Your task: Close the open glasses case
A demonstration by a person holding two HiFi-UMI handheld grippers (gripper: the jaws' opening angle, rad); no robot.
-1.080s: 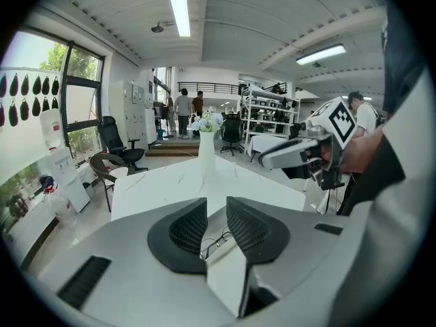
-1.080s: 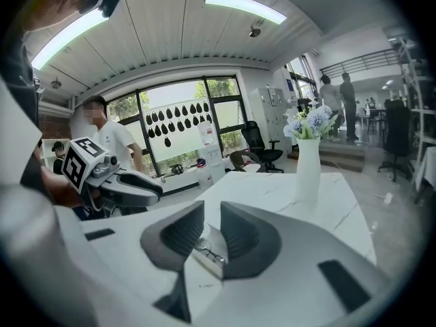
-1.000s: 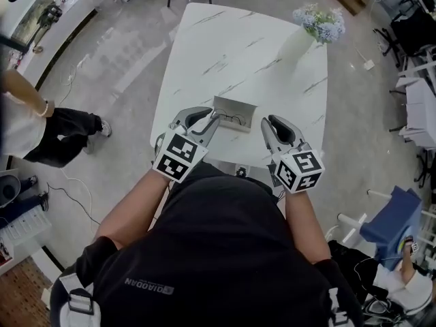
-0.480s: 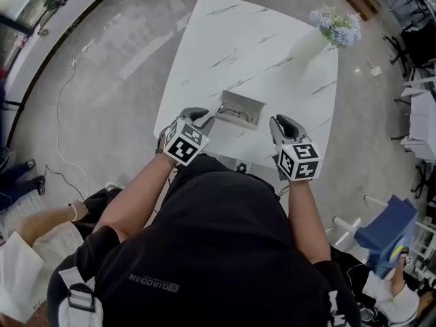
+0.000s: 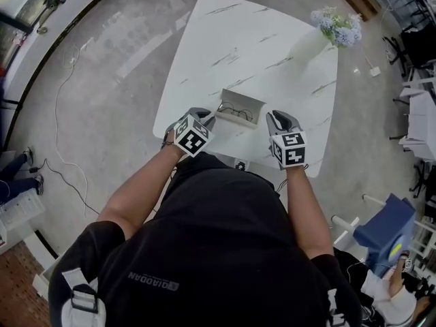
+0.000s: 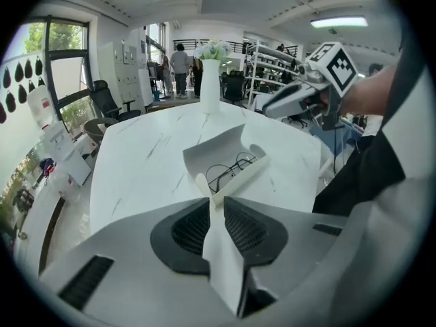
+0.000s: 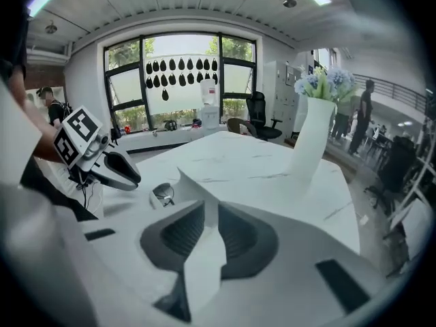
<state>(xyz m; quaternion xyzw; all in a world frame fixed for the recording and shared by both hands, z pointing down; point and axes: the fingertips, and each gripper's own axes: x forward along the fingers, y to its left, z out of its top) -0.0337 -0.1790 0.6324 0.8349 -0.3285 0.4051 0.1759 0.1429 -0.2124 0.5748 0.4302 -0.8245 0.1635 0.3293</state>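
The open glasses case (image 5: 240,106) lies near the front edge of the white marble table (image 5: 231,46), lid raised, with thin-framed glasses (image 5: 236,112) inside. In the left gripper view the case (image 6: 218,157) and glasses (image 6: 228,171) sit just beyond my left gripper (image 6: 212,197). Its jaws have just been closing; a narrow gap remains and nothing is between them. My left gripper (image 5: 204,118) is at the case's left end, my right gripper (image 5: 278,118) at its right end, neither touching it. The right gripper (image 7: 210,199) is open and empty, with the case (image 7: 178,182) to its left.
A white vase (image 5: 306,43) with pale blue flowers (image 5: 335,24) stands at the table's far right corner. The table's front edge runs just beneath both grippers. Cables trail over the floor at left, and a blue object (image 5: 388,227) sits on the floor at lower right.
Both grippers have come down and tipped toward the table, ending beside the case's two ends. The left jaws have narrowed. The person standing at left has left the view.
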